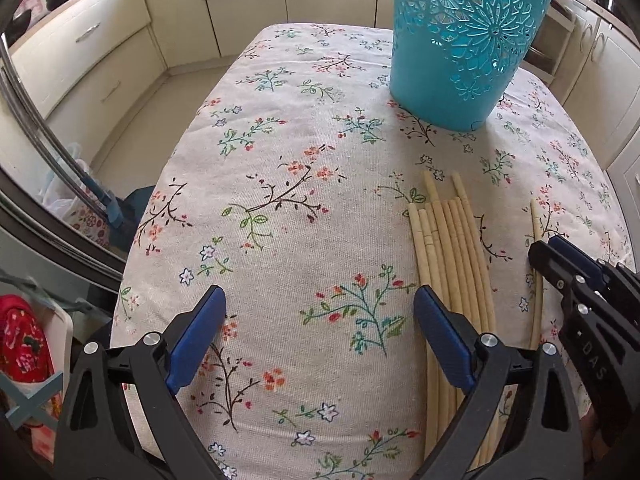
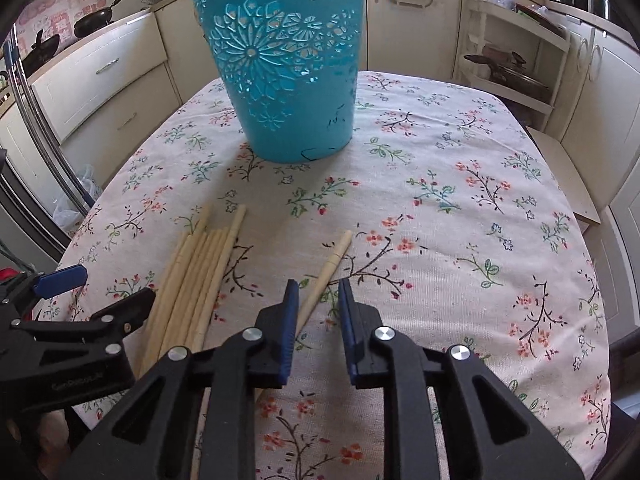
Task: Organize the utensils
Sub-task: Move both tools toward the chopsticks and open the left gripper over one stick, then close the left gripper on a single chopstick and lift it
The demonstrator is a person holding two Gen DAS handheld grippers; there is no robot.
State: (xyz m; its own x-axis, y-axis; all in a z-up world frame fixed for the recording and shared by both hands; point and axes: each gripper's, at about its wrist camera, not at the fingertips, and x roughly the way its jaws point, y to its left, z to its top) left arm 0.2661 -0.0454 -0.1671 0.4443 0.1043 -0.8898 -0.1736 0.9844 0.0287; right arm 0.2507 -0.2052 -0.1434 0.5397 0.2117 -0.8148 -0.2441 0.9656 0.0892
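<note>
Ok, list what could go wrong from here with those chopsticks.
1. The right tongs are narrow but not yet pressing on the single chopstick; it lies near one pad, so closing may nudge or roll it away.
2. The left tongs stand open beside the chopstick bundle and could scatter it.
3. The perforated teal basket looks light and might tip when loaded.

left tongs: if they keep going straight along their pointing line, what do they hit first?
Probably bare tablecloth. The left tongs stand open over empty cloth; the pile of chopsticks lies beside the right-hand finger, and the blue basket looks well beyond.
</note>
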